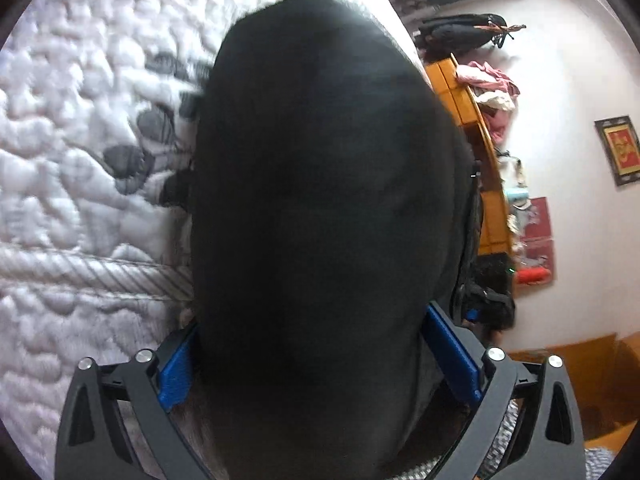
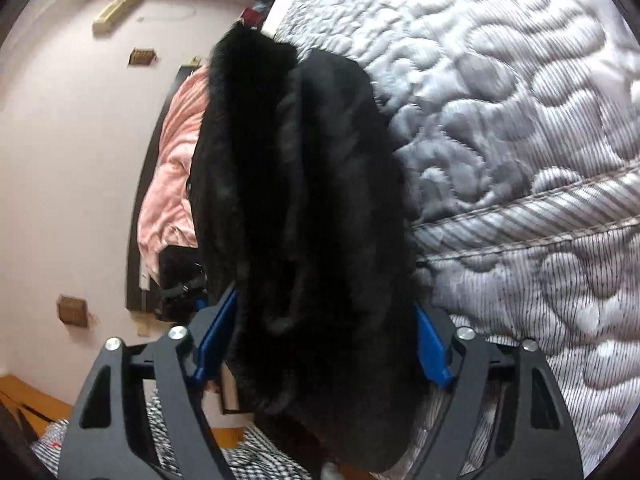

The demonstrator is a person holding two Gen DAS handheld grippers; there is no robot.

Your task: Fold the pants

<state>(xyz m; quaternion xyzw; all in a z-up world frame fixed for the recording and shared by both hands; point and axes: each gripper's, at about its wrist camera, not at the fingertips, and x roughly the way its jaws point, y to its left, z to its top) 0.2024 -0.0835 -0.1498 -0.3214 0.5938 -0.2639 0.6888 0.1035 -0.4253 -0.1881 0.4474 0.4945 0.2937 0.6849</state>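
The black fleecy pants (image 1: 320, 200) fill the middle of the left wrist view, bunched between the blue pads of my left gripper (image 1: 320, 360), which is shut on them. In the right wrist view the same pants (image 2: 304, 208) hang in thick folds between the blue pads of my right gripper (image 2: 320, 352), also shut on them. Both grippers hold the cloth lifted off the white quilted mattress (image 1: 80, 160). The fingertips are hidden by the fabric.
The quilted mattress (image 2: 520, 120) lies to the right of the right gripper and left of the left one. An orange wooden shelf with clothes (image 1: 476, 128) stands by the white wall. A pink blanket (image 2: 176, 168) hangs by the wall. Checked cloth (image 2: 256, 460) lies below.
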